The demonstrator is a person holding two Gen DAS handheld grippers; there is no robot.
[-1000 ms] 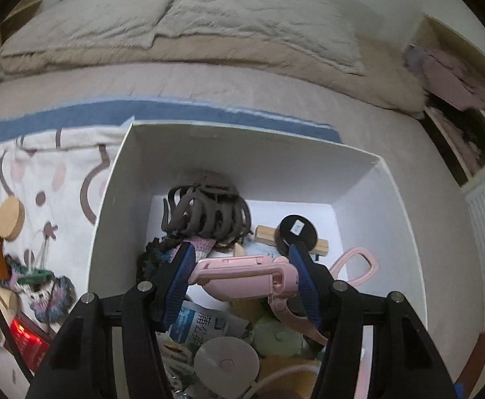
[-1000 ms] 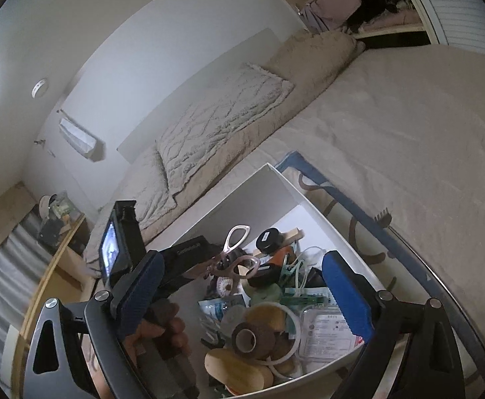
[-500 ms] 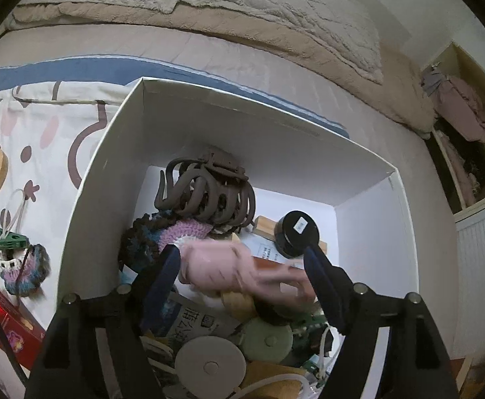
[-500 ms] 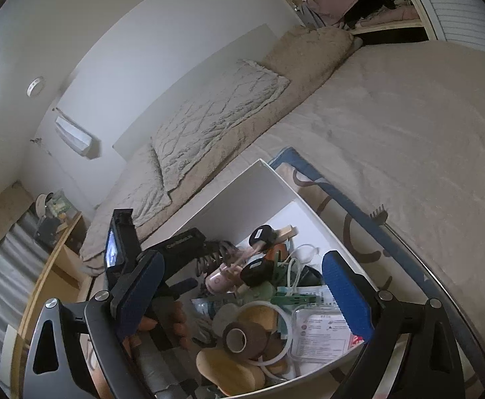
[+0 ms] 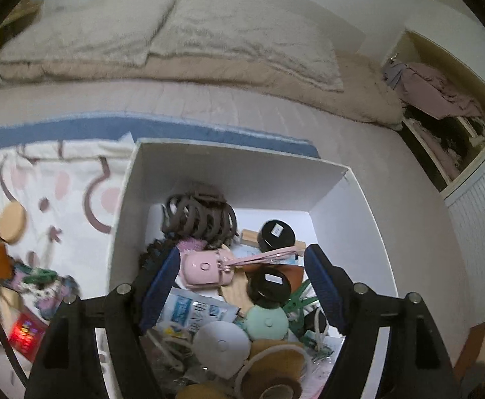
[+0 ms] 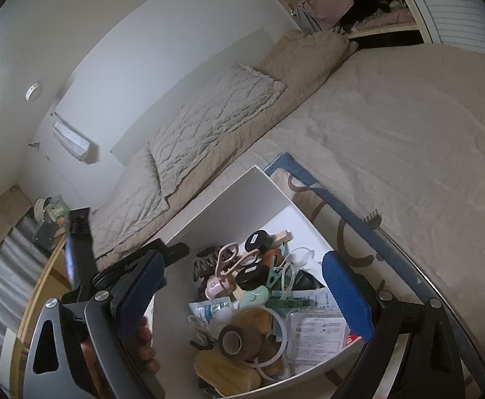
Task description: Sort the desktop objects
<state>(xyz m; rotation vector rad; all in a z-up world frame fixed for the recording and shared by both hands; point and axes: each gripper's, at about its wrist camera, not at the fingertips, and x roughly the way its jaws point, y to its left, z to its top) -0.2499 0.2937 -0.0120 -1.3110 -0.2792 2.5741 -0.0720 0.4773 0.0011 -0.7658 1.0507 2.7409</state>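
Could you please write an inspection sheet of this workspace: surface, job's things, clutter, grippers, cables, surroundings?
Surface: patterned cloth spread on a bed; white box stands on it.
Job's things: pink scissors lie in the box beside a brown hair claw, two black round jars, a mint round case.
Clutter: wooden disc and a red packet on the cloth left of the box.
Grippers: left gripper over the box, jaws opening, scissors lying loose between them; right gripper open, empty.
Cables: white cord in the box.
Surroundings: pillows, open closet.
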